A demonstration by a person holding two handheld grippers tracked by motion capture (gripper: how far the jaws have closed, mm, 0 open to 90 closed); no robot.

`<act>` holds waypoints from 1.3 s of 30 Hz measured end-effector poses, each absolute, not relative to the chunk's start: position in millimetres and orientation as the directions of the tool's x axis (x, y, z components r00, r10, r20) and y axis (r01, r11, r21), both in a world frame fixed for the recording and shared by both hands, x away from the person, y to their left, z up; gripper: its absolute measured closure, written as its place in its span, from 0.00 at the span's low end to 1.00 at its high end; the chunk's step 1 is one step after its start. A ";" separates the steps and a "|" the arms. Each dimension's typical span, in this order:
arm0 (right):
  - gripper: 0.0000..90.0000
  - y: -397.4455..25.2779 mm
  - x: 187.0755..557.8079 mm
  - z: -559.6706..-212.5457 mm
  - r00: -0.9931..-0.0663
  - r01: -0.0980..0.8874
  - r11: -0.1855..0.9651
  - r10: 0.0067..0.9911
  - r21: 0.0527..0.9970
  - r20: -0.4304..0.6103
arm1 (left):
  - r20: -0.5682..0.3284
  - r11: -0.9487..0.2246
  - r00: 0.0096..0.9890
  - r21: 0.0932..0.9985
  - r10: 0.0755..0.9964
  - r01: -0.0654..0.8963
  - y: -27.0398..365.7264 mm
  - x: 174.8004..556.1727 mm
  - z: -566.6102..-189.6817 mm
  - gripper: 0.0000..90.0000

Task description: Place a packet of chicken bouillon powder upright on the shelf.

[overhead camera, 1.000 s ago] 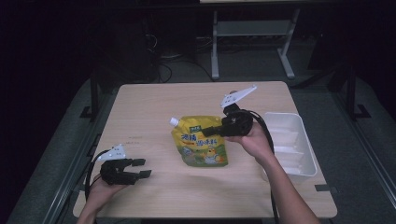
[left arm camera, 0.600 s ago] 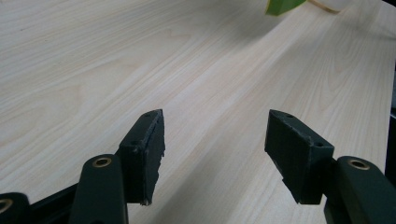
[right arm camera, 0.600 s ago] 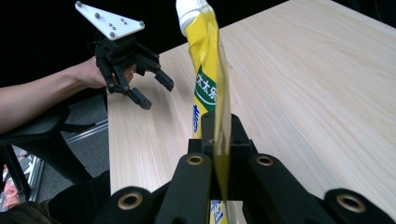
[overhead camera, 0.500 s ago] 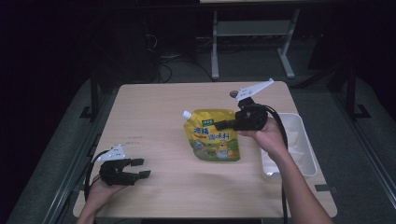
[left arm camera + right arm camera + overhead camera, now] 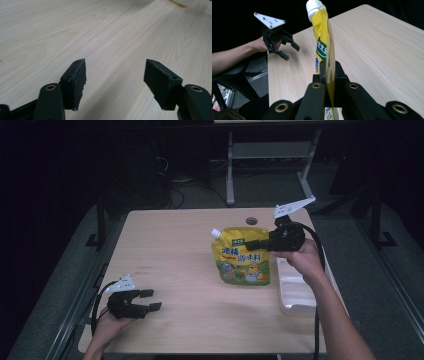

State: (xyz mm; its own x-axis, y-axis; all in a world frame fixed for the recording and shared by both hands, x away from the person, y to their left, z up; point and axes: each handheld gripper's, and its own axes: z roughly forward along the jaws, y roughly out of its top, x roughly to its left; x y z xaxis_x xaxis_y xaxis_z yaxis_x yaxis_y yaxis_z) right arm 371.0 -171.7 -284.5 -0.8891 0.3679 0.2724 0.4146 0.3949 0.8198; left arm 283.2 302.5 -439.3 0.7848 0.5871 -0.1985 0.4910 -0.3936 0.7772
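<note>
Since a second ago your right gripper [image 5: 252,243], clamped on the yellow pouch [image 5: 242,262], has carried it toward 3 o'clock beside the white tray [image 5: 295,292], left gripper [image 5: 149,300] resting wide open at 7 o'clock; next, probably lower it into the tray.

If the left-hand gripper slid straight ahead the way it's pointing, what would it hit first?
Probably nothing soon: the left gripper points right across bare table. The yellow pouch hangs farther off, seemingly beyond its line, though depth is unclear.

White tray [image 5: 295,295] partly behind forearm
</note>
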 end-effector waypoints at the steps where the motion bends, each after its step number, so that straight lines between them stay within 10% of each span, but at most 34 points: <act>1: 1.00 -171.7 371.0 -284.5 -0.889 0.415 0.395 0.368 0.820 0.272 | -0.198 -0.394 0.785 0.777 0.587 0.491 302.5 283.2 -439.3 0.37; 39: 1.00 -254.3 383.8 -263.0 -0.845 0.445 0.324 0.460 0.835 0.272 | -0.186 -0.400 0.773 0.769 0.607 0.499 298.8 286.4 -444.9 0.31</act>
